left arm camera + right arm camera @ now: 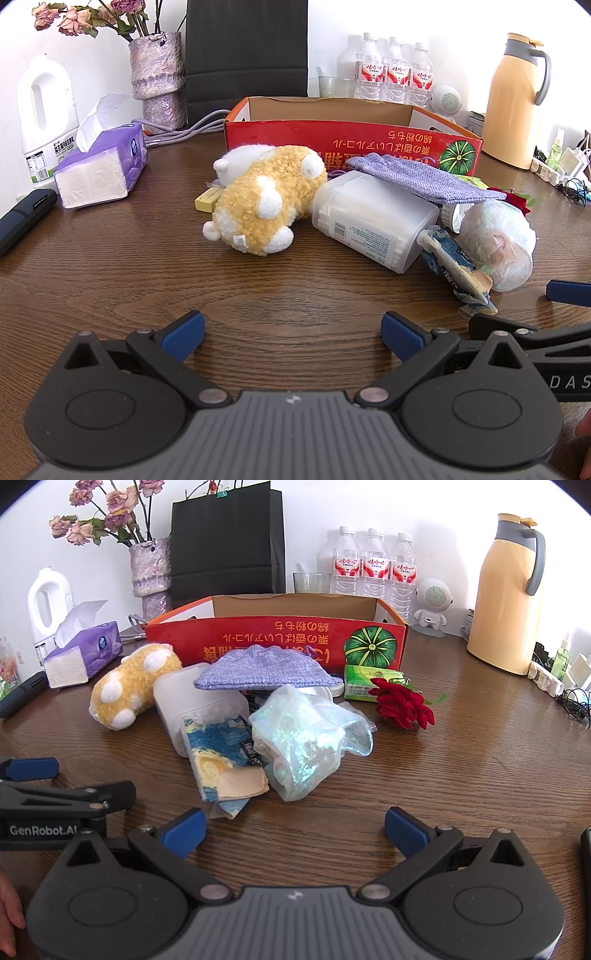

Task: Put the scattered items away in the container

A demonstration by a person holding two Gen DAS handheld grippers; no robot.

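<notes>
A red cardboard box [332, 138] [273, 642] stands open at the back of the wooden table. In front of it lies a heap: a yellow-and-white plush toy [262, 199] [129, 686], a frosted plastic tub [369, 221] [192, 701], a lilac knitted pouch [417, 177] [266, 668], a painted packet [454, 266] [221, 760], an iridescent bag [498, 240] [306, 738], a green packet [369, 683] and a red fabric rose [404, 703]. My left gripper [291, 334] is open, short of the plush. My right gripper [295, 830] is open, just short of the bag.
Along the back stand a tissue pack [103, 170], a white jug [46, 114], a vase [159, 77], a black paper bag [245, 55], water bottles [373, 565] and a yellow thermos [509, 594]. Chargers and cables [565, 679] sit at the right edge.
</notes>
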